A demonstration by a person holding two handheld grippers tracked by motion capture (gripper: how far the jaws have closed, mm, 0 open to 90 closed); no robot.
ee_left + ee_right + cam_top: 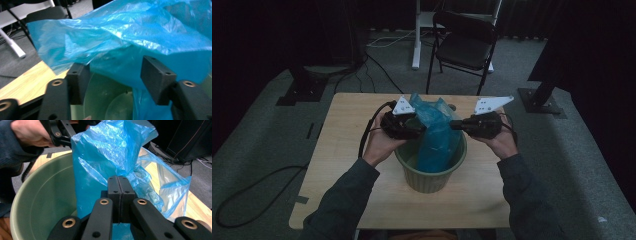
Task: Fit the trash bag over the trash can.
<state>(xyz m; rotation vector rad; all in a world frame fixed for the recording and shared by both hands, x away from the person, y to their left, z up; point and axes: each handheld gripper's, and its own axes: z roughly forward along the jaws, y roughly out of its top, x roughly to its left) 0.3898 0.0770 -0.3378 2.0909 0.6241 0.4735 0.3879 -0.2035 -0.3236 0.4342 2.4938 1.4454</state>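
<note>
Bag (435, 135) half in bin (430, 176), frame centre | your right gripper (117, 185) pinches its film | left gripper (113, 75) gapes, empty | rim (30, 182) unlined, fold-over left.

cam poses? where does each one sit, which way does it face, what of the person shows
High view: above the person's side of the table, facing forward and down; both forearms, left gripper and right gripper over the green bin.
Left gripper view: rides the left gripper, faces the blue bag and into the bin; own jaws apart, nothing between them.
Right gripper view: rides the right gripper, faces across the bin; own jaws pressed together, bag edge apparently pinched; the other hand behind.
Shared: all three show bag and bin.
</note>
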